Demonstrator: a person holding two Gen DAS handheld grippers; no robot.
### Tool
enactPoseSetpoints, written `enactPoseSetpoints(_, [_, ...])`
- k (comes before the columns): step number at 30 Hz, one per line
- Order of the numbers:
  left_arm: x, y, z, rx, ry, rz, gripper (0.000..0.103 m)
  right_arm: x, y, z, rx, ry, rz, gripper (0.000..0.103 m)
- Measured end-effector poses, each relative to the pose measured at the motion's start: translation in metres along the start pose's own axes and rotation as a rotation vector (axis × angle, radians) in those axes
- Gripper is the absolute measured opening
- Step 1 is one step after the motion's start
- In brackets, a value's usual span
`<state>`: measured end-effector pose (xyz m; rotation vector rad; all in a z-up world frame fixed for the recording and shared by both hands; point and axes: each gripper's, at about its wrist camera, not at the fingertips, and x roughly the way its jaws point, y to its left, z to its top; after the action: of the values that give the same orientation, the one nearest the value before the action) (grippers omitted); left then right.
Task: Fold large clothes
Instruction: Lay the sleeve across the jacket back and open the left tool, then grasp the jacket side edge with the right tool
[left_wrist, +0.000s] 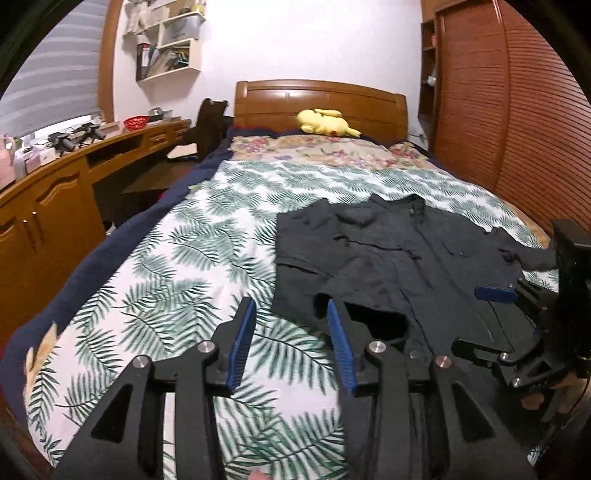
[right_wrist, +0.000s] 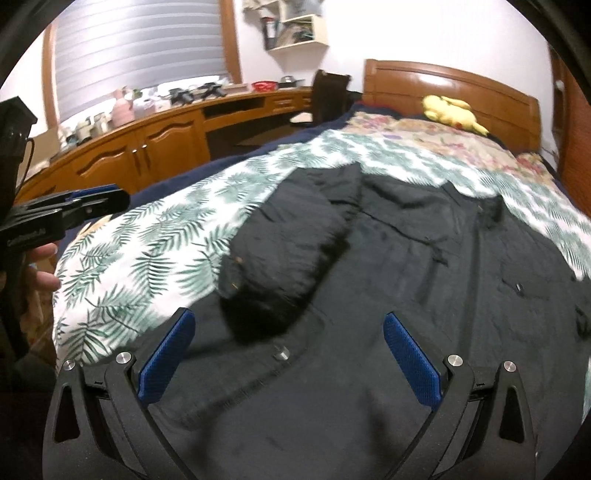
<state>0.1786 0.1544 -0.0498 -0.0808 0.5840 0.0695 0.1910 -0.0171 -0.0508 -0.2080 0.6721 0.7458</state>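
Bedspread (left_wrist: 166, 266) left of jacket (left_wrist: 388, 251) free.

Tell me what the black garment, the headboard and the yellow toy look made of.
Black garment: matte woven cloth, likely cotton; it creases softly.
Headboard: varnished wood, going by its glossy orange-brown panels.
Yellow toy: plush fabric, probably stuffed; soft, rounded shape.

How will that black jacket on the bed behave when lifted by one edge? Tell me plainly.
The black jacket would probably drape and sag: its folded-over sleeve lies limp and creased. It looks fairly thick, so likely weighty. On the leaf-print bedspread it may drag rather than slide cleanly.
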Motion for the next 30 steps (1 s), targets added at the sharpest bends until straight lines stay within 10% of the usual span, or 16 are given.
enactPoseSetpoints(13, [-0.010,0.032,-0.004,-0.038,-0.017,0.053,0.042,0.097,0.053,0.032,-0.186,0.191,0.000,0.099])
enactPoseSetpoints(16, [-0.010,0.035,-0.005,-0.043,-0.018,0.050,0.043,0.113,0.055,0.023,-0.242,0.236,-0.045,0.076])
enactPoseSetpoints(20, [-0.010,0.031,-0.005,-0.034,-0.016,0.040,0.044,0.107,0.039,0.017,-0.257,0.210,-0.100,0.016])
enactPoseSetpoints(30, [0.000,-0.004,0.004,-0.006,-0.014,-0.007,0.045,0.011,-0.008,0.025,-0.093,0.009,-0.108,0.006])
